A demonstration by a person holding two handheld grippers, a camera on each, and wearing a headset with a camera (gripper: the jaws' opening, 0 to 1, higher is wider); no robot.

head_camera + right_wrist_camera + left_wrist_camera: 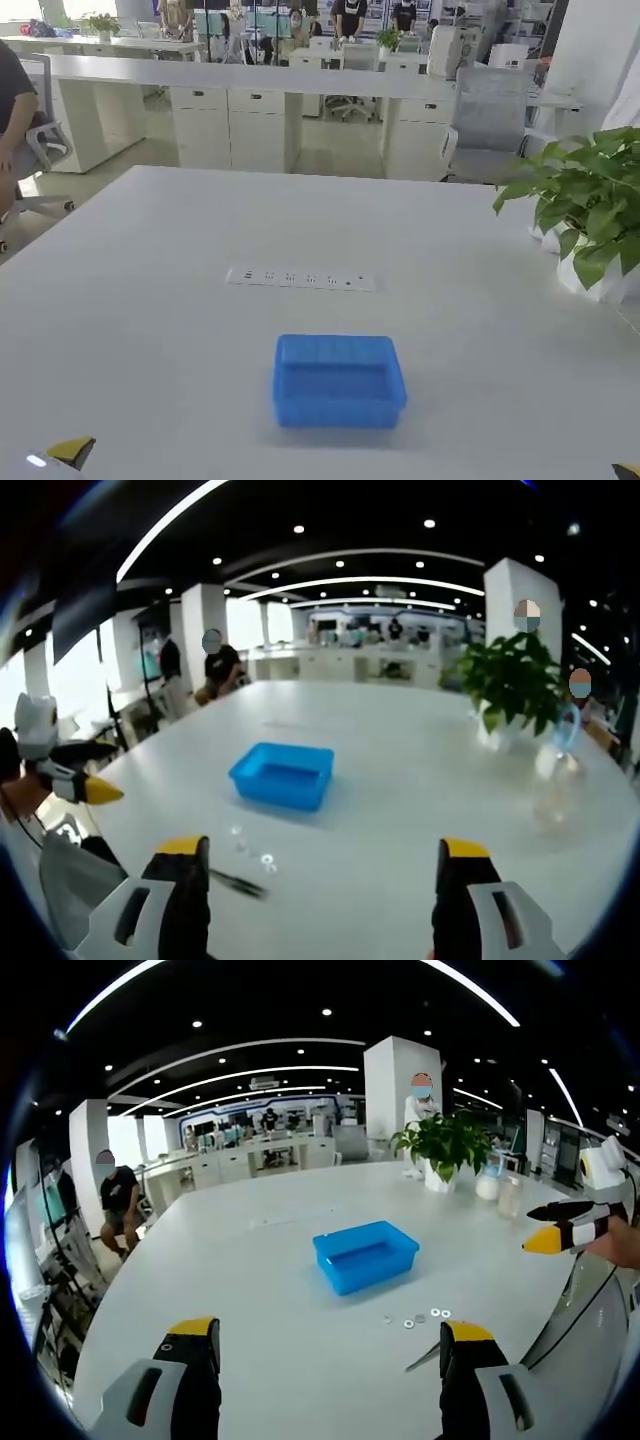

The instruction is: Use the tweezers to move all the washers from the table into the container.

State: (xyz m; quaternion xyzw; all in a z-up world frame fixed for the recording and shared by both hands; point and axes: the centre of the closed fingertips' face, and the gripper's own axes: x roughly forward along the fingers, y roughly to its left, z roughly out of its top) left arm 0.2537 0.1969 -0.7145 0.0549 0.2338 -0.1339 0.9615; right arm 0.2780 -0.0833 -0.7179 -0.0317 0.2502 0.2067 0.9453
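Gaping wide, left tool, right tool, both empty, tweezers apparently beside washers.

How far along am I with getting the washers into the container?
Nothing looks done: the blue container appears empty. Nothing is in hand: the left gripper and right gripper are open, and the tweezers lie on the table. All left: the washers sit on the table beside the container.
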